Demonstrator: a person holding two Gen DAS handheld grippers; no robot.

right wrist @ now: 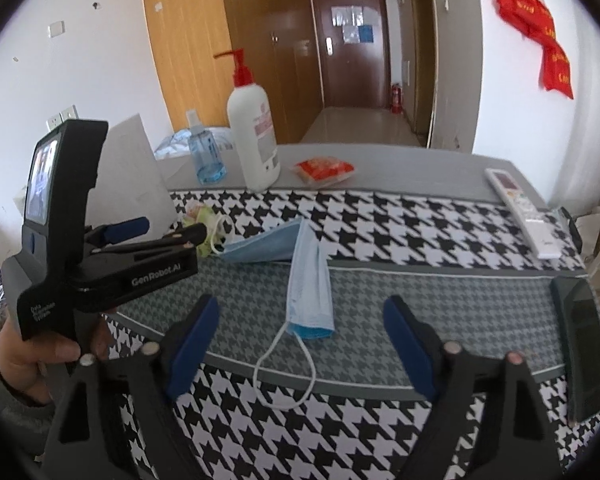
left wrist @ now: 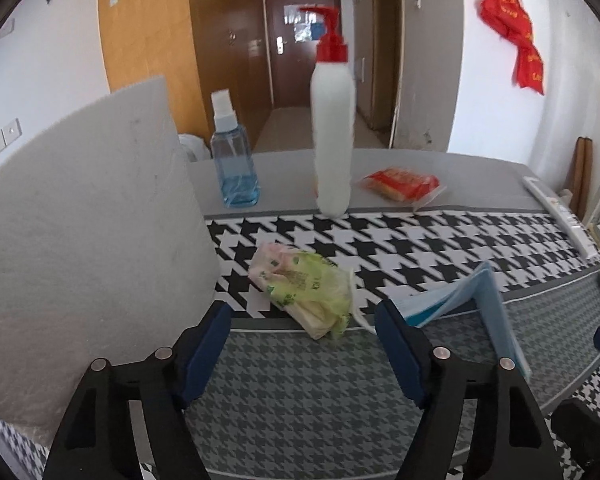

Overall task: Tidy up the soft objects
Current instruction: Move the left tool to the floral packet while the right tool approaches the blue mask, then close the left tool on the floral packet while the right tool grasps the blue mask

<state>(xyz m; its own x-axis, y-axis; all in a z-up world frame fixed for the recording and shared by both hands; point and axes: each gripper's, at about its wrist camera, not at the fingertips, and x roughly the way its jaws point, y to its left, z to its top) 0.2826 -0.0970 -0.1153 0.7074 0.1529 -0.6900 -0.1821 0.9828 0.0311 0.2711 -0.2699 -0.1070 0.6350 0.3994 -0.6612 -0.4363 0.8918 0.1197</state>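
Blue pleated mask [right wrist: 310, 280] flat on houndstooth cloth [right wrist: 400, 216], crinkled tissue pack [left wrist: 300, 288], both grippers [left wrist: 303, 344] [right wrist: 300, 344] spread, holding nothing

Both views are bright and evenly lit by soft daylight, with only faint shadows on the houndstooth tablecloth [left wrist: 420, 236]. Fisheye distortion bends walls and door frames, and black vignetting fills the corners. The white pump bottle [left wrist: 334, 136] is smeared by motion blur in the left view; the right view stays sharper
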